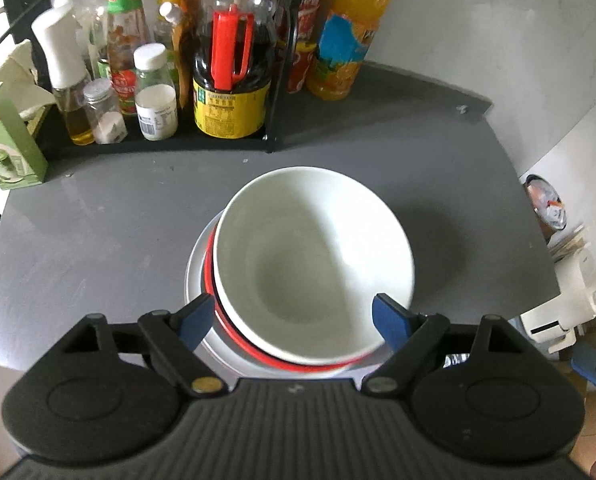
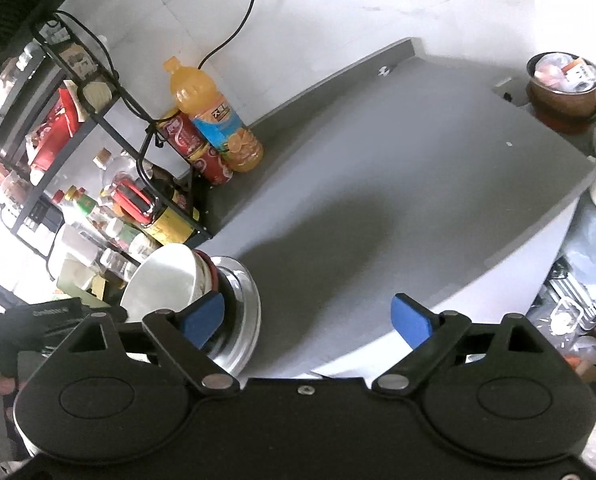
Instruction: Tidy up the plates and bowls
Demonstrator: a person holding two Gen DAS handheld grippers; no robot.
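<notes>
A white bowl [image 1: 314, 264] sits slightly tilted on top of a red-rimmed dish [image 1: 233, 340], which rests on a steel plate [image 1: 195, 276] on the grey table [image 1: 97, 240]. My left gripper [image 1: 293, 312] is open, its blue pads on either side of the stack's near edge. In the right wrist view the same stack stands at the left: white bowl [image 2: 165, 280], red rim [image 2: 211, 270], steel plate [image 2: 241, 304]. My right gripper [image 2: 310, 320] is open over bare table with nothing between its fingers, its left pad close to the steel plate.
A black wire rack [image 1: 273, 80] of sauce bottles stands along the table's far left, with an orange juice bottle [image 1: 350, 32] and cola cans [image 2: 201, 148] beside it. A green carton [image 1: 5, 144] is at the left edge. A brown pot [image 2: 562, 92] sits beyond the far right corner.
</notes>
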